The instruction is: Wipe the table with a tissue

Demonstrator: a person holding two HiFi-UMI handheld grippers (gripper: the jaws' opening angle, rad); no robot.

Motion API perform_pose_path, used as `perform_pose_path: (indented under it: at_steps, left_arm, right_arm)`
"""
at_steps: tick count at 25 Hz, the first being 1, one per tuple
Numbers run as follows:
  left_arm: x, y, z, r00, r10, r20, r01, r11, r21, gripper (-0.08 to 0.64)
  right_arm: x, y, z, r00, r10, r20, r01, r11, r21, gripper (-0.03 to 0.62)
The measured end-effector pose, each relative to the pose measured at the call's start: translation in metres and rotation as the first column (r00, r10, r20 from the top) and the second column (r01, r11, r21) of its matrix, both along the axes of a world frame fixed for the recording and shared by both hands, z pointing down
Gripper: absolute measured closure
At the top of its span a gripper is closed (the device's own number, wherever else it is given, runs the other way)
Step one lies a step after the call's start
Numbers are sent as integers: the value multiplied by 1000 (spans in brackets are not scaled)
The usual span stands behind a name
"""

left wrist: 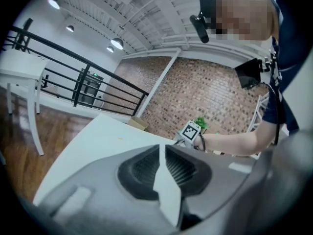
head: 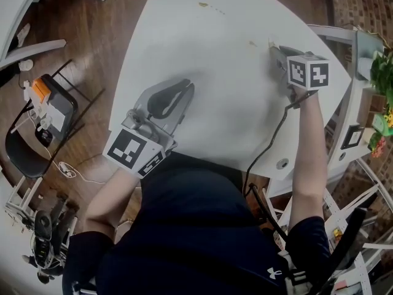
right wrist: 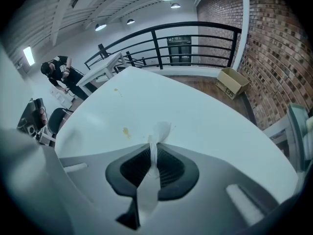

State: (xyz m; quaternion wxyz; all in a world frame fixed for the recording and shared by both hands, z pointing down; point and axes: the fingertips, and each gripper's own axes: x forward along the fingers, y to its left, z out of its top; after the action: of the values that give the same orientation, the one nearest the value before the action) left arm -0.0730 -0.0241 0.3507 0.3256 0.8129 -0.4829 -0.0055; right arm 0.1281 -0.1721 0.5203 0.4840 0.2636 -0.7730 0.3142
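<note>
Two handheld grippers are over a white table (head: 209,60). The right gripper (right wrist: 152,148) has its jaws pinched on a white tissue (right wrist: 160,130). A strip of the tissue runs back between the pads and a crumpled tuft sticks out past the tips, low at the tabletop; whether it touches cannot be told. A small yellowish spot (right wrist: 126,131) lies on the table just left of that tuft, and a second spot (right wrist: 116,90) lies farther ahead. The left gripper (left wrist: 161,150) is well apart from the right one, near the table edge closest to the person, with its jaws pressed together at the tips and holding nothing
</note>
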Motion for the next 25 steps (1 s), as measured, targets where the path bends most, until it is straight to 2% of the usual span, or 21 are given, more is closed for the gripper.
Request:
perform_pose_path:
  at_steps: [11, 25]
  left_arm:
    - [3, 2, -3, 1000, 2, -6, -2, 1000, 4, 529]
    - [26, 8, -7, 999, 36, -15, -36, 999, 11, 529]
  right_arm:
    - [-22, 19, -2, 998, -54, 36, 55, 998, -28, 560]
    - [6, 62, -5, 997, -54, 62, 60, 993, -103, 560]
